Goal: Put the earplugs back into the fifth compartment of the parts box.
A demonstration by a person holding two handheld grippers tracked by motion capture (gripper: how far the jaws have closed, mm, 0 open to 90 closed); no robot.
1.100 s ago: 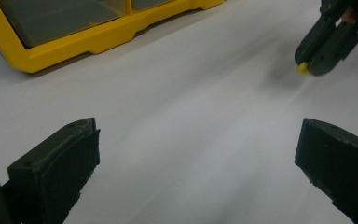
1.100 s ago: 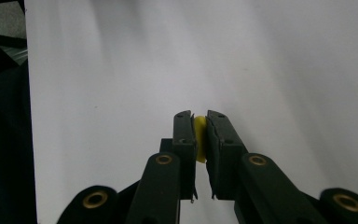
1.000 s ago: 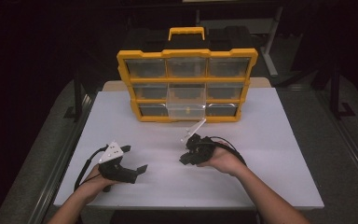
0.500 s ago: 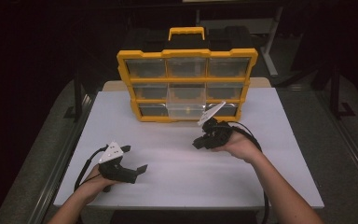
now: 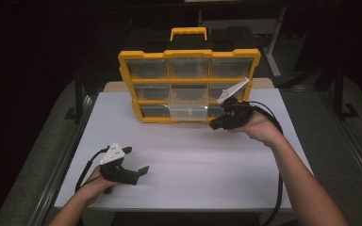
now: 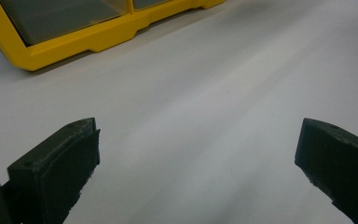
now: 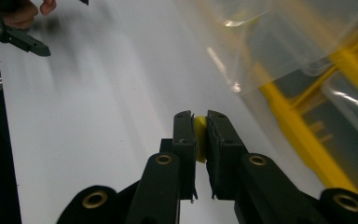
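Note:
A yellow organiser point(image 5: 189, 56) with clear drawers stands at the back of the white table point(image 5: 184, 155). Its bottom middle clear drawer point(image 5: 188, 111) is pulled out. My right gripper point(image 5: 214, 125) hovers just right of that drawer, in front of the organiser's lower right corner. In the right gripper view it point(image 7: 201, 117) is shut on a small yellow piece point(image 7: 200, 138), with the clear drawer point(image 7: 279, 42) up to the right. My left gripper point(image 5: 137, 159) rests near the table's front left, jaws wide open and holding nothing point(image 6: 198, 140).
The organiser's yellow base point(image 6: 98, 39) lies ahead of the left gripper. A black case with a yellow handle point(image 5: 188, 33) sits behind the organiser. Dark floor and metal rails flank the table on both sides.
My right gripper has moved away from the table's middle, farther back and to the right, up to the organiser's front. The left gripper has stayed put.

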